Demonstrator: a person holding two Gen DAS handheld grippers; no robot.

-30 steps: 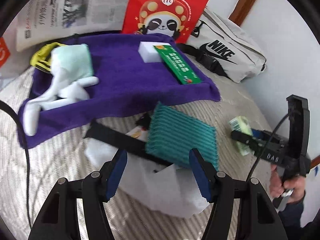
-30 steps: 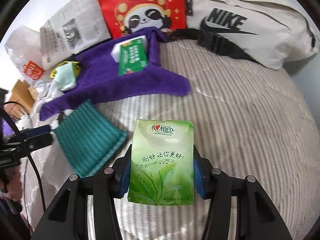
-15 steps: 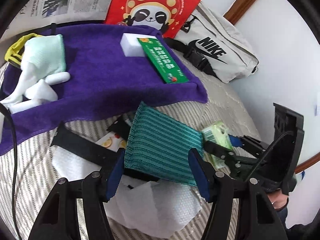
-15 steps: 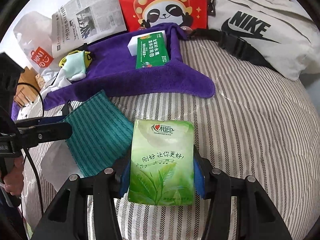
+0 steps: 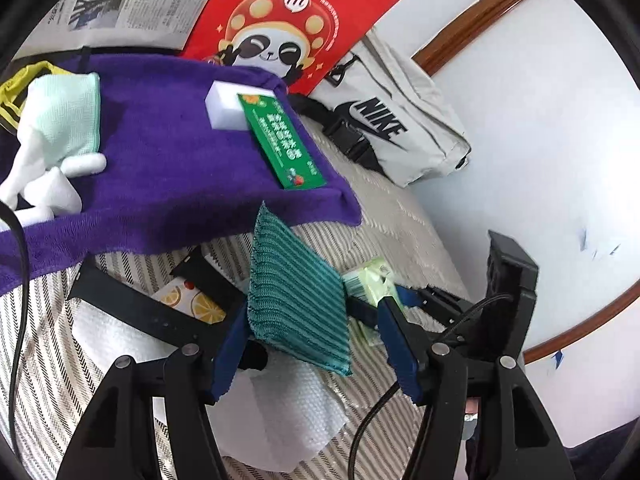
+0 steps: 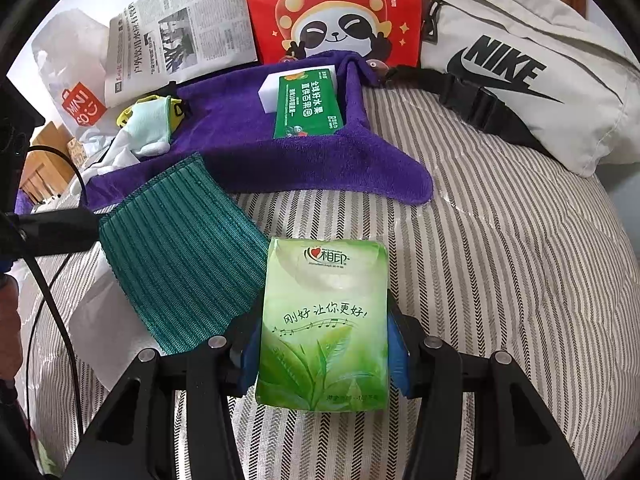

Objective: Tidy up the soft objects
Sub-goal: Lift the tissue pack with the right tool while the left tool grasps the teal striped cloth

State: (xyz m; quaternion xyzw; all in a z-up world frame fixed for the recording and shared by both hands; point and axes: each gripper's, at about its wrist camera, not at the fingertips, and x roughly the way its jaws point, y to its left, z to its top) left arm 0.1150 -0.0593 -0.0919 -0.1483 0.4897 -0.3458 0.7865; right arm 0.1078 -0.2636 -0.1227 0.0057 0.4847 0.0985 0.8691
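Observation:
My right gripper (image 6: pixel 324 344) is shut on a green tissue pack (image 6: pixel 324 320) and holds it above the striped bedding, in front of the purple towel (image 6: pixel 248 148). The pack also shows in the left wrist view (image 5: pixel 370 280), just right of a teal ribbed cloth (image 5: pixel 296 300). My left gripper (image 5: pixel 312 344) is open, with the teal cloth standing between its fingers, lifted at the far edge. The teal cloth also shows in the right wrist view (image 6: pixel 180 256). On the towel lie a white sponge (image 5: pixel 224 110), a green box (image 5: pixel 284 144) and a mint-and-white glove (image 5: pixel 60 128).
A red panda bag (image 6: pixel 332 8), a newspaper (image 6: pixel 180 44) and a white Nike bag (image 6: pixel 520 72) line the back. White padding (image 5: pixel 280 412), black strap (image 5: pixel 132 308) and a lemon-print packet (image 5: pixel 192 300) lie under the teal cloth. A wall (image 5: pixel 540 120) is on the right.
The right gripper has carried the tissue pack left, close to the teal cloth. The left gripper has moved forward around the teal cloth, whose far edge has risen.

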